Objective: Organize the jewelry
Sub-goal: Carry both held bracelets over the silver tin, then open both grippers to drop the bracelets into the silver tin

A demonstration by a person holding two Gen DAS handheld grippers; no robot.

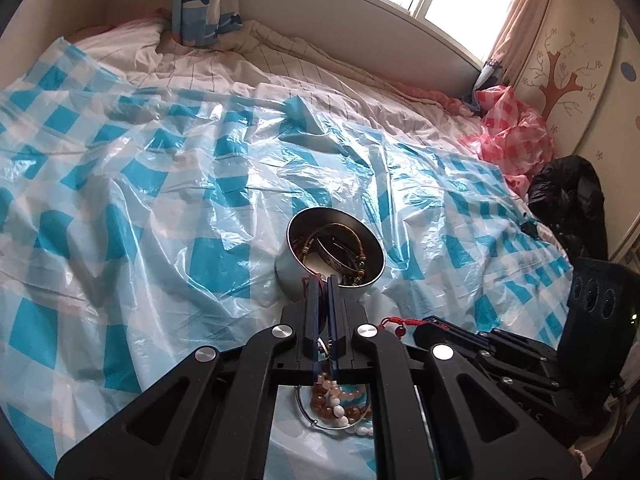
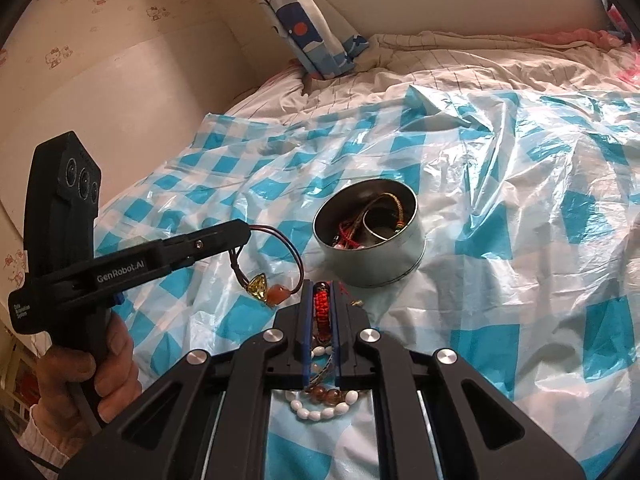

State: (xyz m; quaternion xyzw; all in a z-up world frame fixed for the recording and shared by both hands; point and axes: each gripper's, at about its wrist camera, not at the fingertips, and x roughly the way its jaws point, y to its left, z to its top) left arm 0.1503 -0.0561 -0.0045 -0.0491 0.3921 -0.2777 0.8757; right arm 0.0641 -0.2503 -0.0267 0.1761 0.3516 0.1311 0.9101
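Note:
A round metal tin [image 1: 288, 268] [image 2: 384, 264] stands on the bed with several bangles and cord bracelets inside. My left gripper [image 1: 321, 280] [image 2: 242, 234] hovers just short of the tin. It is shut on a brown cord bracelet [image 2: 296, 256] that dangles with a yellow pendant [image 2: 258, 290] and an orange bead. My right gripper [image 2: 322, 284] [image 1: 426, 326] is beside it, shut on a red braided bracelet [image 2: 321, 304] [image 1: 400, 322]. A pile of white and amber bead strings [image 1: 340, 404] [image 2: 320, 400] lies on the sheet beneath both grippers.
A crinkled blue-and-white checked plastic sheet [image 1: 160, 200] [image 2: 500, 220] covers the bed. A pink checked plastic bag [image 1: 512, 132] and a black bag [image 1: 568, 196] lie at the bed's right edge by a painted wardrobe. A hand [image 2: 92, 372] holds the left gripper's handle.

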